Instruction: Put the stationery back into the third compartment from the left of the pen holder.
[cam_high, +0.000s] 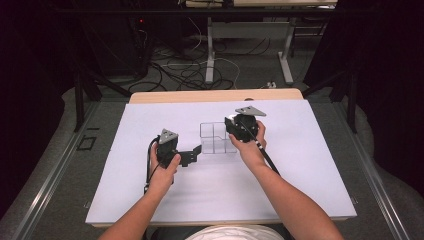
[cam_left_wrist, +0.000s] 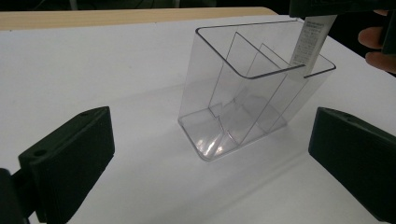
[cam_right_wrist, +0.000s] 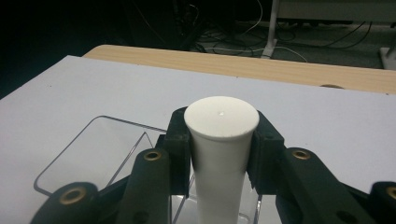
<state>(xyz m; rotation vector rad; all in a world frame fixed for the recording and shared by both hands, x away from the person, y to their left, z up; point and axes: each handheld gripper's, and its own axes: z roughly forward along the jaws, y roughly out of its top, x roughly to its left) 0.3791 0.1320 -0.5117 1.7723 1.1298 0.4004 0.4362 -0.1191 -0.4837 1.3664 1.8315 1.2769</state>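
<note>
Clear plastic organizer (cam_left_wrist: 243, 93) stands on the white surface (cam_high: 150, 200); nearest it the left tongs (cam_high: 192, 156) gape empty, while above its far compartment the right tongs (cam_right_wrist: 220, 144) clamp a white tube (cam_right_wrist: 220, 140), lower end hidden.

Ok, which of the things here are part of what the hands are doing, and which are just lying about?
In the job:
- white tube, clamped in the right gripper, cap up
- clear divided organizer, under the tube
- left gripper, jaws open, facing the organizer

Lying about:
- white mat under the work
- cables on the floor behind
- table legs farther back
</note>
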